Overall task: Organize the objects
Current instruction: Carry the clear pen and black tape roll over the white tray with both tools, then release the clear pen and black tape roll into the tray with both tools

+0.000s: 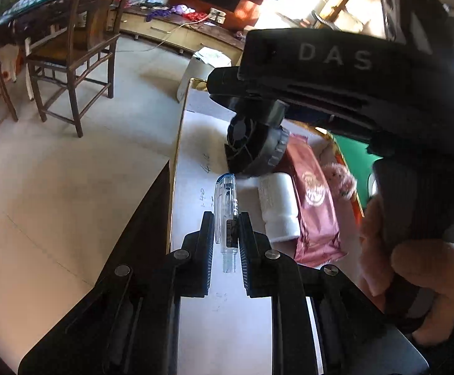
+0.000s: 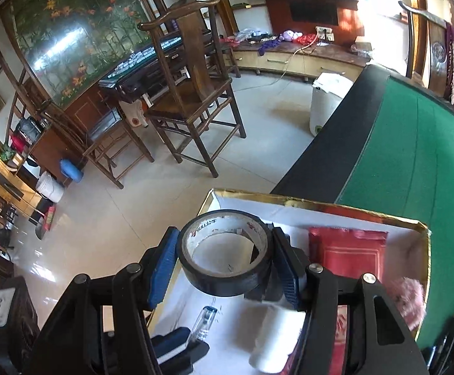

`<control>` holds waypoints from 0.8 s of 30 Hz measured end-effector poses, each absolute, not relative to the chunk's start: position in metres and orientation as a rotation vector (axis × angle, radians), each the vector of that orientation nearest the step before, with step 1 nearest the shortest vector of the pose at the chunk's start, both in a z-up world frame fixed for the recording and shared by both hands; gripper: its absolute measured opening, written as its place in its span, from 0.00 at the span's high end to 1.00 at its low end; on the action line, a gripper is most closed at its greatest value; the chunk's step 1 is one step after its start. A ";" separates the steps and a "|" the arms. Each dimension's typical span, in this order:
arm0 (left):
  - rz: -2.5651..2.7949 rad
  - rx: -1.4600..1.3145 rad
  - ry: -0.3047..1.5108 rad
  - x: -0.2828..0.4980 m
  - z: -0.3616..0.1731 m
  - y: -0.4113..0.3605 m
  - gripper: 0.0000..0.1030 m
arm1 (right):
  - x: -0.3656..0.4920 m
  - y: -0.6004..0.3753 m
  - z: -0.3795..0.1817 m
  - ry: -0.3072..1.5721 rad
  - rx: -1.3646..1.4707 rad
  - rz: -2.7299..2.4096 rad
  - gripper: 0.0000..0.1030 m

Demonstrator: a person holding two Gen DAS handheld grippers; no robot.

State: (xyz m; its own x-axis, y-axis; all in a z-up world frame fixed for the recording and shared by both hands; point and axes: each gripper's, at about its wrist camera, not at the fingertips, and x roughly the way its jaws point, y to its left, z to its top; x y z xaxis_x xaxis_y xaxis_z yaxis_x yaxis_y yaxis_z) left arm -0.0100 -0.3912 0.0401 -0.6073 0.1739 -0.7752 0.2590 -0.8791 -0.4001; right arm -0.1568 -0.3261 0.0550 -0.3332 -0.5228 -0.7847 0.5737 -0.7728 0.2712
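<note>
Your left gripper (image 1: 225, 231) has its fingers clamped on a clear pen (image 1: 227, 215) above the white box floor (image 1: 195, 131). To its right lie a white bottle (image 1: 280, 209) and a red packet (image 1: 314, 200). Your right gripper (image 2: 224, 259) squeezes a black tape roll (image 2: 225, 256) over that box.

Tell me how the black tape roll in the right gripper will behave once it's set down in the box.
The tape roll looks rigid: it keeps its round shape between the right gripper pads. Set flat inside the white box, it should probably stay put; on edge, it may roll. It seems light, being a hollow ring.
</note>
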 end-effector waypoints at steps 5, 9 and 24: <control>-2.670 1.360 0.815 -0.013 0.041 -0.396 0.86 | -0.160 -0.342 0.052 0.173 1.216 -2.118 0.43; -2.689 1.340 0.863 -0.014 0.040 -0.399 0.86 | -0.160 -0.348 0.052 0.259 1.199 -2.134 0.43; -2.699 1.328 0.873 -0.018 0.042 -0.398 0.86 | -0.175 -0.343 0.043 0.213 1.229 -2.115 0.43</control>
